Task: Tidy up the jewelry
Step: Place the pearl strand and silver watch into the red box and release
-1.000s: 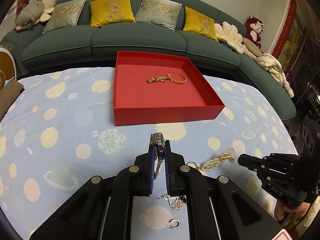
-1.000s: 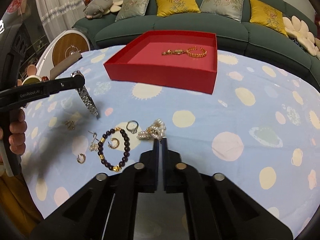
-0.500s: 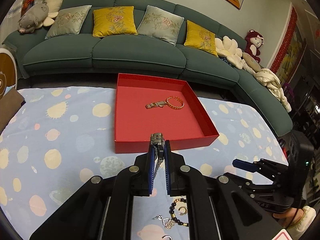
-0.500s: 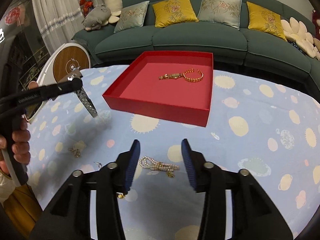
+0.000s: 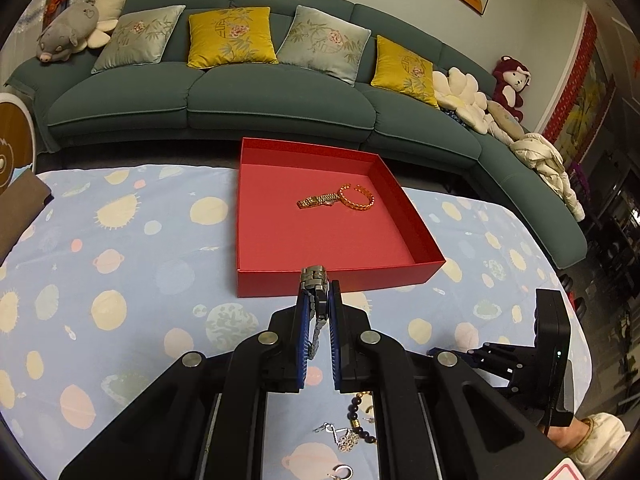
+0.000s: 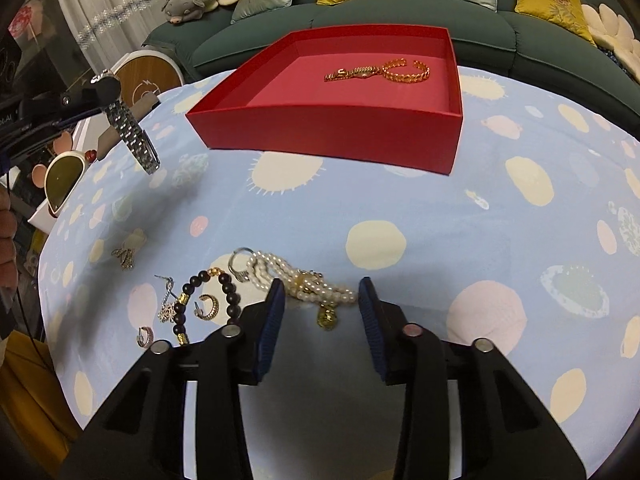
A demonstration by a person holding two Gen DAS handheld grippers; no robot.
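My left gripper (image 5: 318,294) is shut on a silver watch (image 5: 316,280), held in the air just short of the red box's (image 5: 340,278) near wall. The watch (image 6: 132,136) hangs from that gripper (image 6: 102,84) at the left of the right wrist view. The red box (image 6: 328,128) holds a gold watch (image 6: 352,73) and a gold bangle (image 6: 406,72). My right gripper (image 6: 320,292) is open, low over a pearl bracelet (image 6: 304,280) lying between its fingers on the tablecloth.
Left of the pearls lie a ring (image 6: 239,262), a dark bead bracelet (image 6: 208,300), gold and silver earrings (image 6: 208,306) and a small pendant (image 6: 126,258). A green sofa (image 5: 240,96) runs behind the table. A cup (image 6: 64,180) stands off the table's left edge.
My left gripper has lifted and carried the silver watch toward the red box. My right gripper has opened and come down around the pearl bracelet.
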